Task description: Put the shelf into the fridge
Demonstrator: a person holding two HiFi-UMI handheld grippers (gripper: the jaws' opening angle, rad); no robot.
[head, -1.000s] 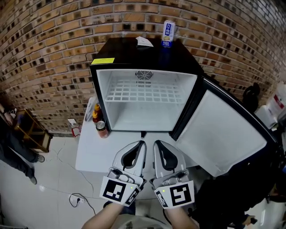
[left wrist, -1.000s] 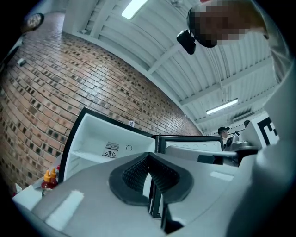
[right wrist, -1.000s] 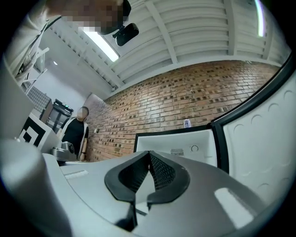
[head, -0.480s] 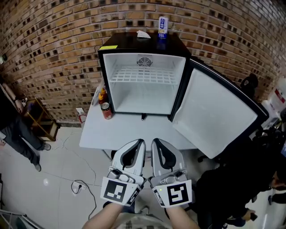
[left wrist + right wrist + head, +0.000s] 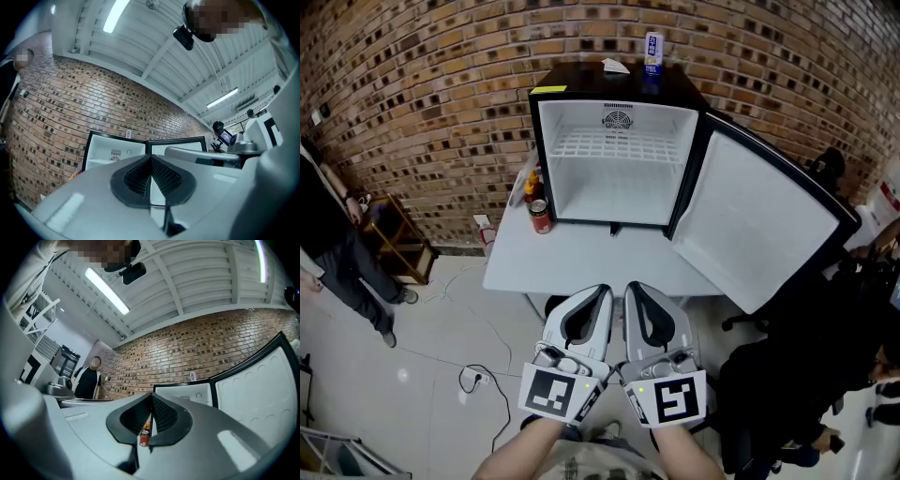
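Although the wire shelf (image 5: 614,147) lay level across the upper part of the open fridge (image 5: 546,150), its edges were too small to show whether they sat fully on the side ledges; a side resting off its ledge would probably tip once loaded. The left gripper (image 5: 600,292) and right gripper (image 5: 631,288) hung side by side with jaws closed on nothing, well apart from the bench (image 5: 581,267). The door (image 5: 759,234) stood wide open past the bench edge, where a careless swing could knock it. The cable (image 5: 483,380) on the floor looked like a tripping risk. The red can (image 5: 541,216) stood beside the fridge, and the bottles (image 5: 532,186) behind it were partly hidden.
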